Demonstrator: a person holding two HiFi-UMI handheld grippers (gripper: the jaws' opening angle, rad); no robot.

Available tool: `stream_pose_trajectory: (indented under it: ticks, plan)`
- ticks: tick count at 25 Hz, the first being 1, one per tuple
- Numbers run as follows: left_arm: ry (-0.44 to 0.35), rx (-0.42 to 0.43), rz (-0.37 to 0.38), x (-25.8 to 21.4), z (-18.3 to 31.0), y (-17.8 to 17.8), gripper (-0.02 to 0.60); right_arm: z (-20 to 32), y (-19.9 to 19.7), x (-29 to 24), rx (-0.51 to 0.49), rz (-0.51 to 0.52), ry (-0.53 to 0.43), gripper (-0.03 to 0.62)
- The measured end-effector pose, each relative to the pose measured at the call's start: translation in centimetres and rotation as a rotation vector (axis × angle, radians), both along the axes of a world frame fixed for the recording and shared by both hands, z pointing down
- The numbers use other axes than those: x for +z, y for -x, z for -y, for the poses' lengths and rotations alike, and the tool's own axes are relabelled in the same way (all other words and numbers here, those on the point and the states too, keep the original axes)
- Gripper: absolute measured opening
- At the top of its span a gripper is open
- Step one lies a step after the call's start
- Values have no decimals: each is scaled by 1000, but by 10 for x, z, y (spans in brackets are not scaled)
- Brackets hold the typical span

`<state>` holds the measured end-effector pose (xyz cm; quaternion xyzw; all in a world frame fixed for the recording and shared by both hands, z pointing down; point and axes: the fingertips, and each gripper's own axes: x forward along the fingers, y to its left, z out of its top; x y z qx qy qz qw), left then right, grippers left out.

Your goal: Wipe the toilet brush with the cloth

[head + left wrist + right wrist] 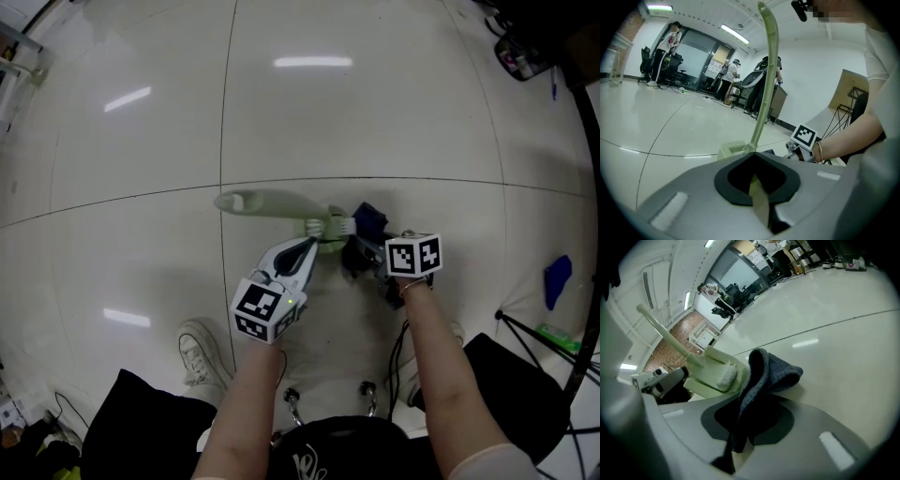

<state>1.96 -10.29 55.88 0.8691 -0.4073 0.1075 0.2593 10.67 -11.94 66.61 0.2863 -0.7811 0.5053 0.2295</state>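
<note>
Our left gripper (312,246) is pinched on the pale green handle of the toilet brush (274,202). In the left gripper view a strip of that handle (759,199) runs down between the dark pads, and its lower end is lost behind the gripper's body. Above the jaws the handle rises in a long curve.

Our right gripper (737,430) is pressed together on the cloth (765,373), a dark blue-grey fold that stands out of the jaws and droops over at the top. Its bottom edge disappears into shadow between the pads. In the head view this gripper's jaws are mostly hidden under its marker cube (413,255) and the cloth (371,219).

Just past the cloth sits the brush's head, white bristles (725,375) set in a green block. The cloth's edge overlaps it in the right gripper view, and we cannot tell whether the two touch.

Below us a white shoe (199,349) stands on the pale tiled floor (375,112). A small blue object (558,279) lies off to the right, too small to identify. Far across the room several people (670,44) stand near dark desks and chairs.
</note>
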Motion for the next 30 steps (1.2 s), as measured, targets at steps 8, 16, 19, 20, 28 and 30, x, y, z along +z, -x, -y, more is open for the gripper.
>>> stream_pose_trajectory:
  ticks: [8,16,19,20,28,30]
  plan:
    - [42,-43,-68,1,-3,4,5,-72,4,3,-122,80,78,60]
    - [72,-53,-85,-4,-1,7,6,28,-30,-81,10,-40,-188,60]
    - [65,-57,-99,-12,5,4,6,69,4,-137,-67,-34,-375,60]
    - [67,-53,-100,-12,7,1,6,79,20,-152,-95,-1,-411,60]
    - [99,-26,2,1,0,-13,6,96,129,-159,-470,172,-370,60]
    - [91,-29,10,0,1,-14,6,88,146,-142,-571,192,-298,60]
